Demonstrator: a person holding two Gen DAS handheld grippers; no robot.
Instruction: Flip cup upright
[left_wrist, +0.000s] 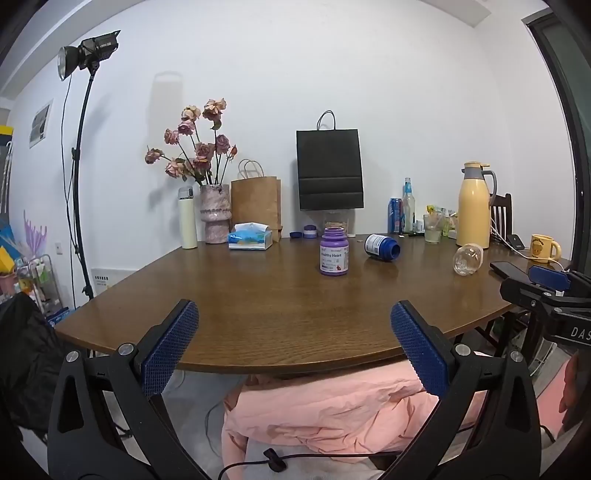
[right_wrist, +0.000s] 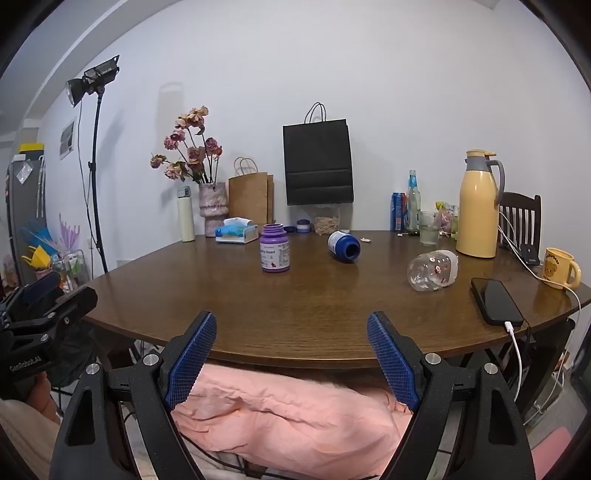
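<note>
A clear plastic cup (right_wrist: 432, 272) with small printed flowers lies on its side on the brown table, right of centre; it also shows in the left wrist view (left_wrist: 467, 259). My right gripper (right_wrist: 291, 328) is open and empty, held at the table's near edge, well short of the cup. My left gripper (left_wrist: 294, 321) is open and empty, also at the near edge, far left of the cup. Each gripper's body shows at the edge of the other's view.
A purple bottle (right_wrist: 274, 253) stands upright mid-table. A blue bottle (right_wrist: 344, 246) lies on its side. A black phone (right_wrist: 496, 301) on a white cable lies at the right. A yellow mug (right_wrist: 560, 268), a yellow thermos (right_wrist: 479, 204), bags, a vase and drinks line the back.
</note>
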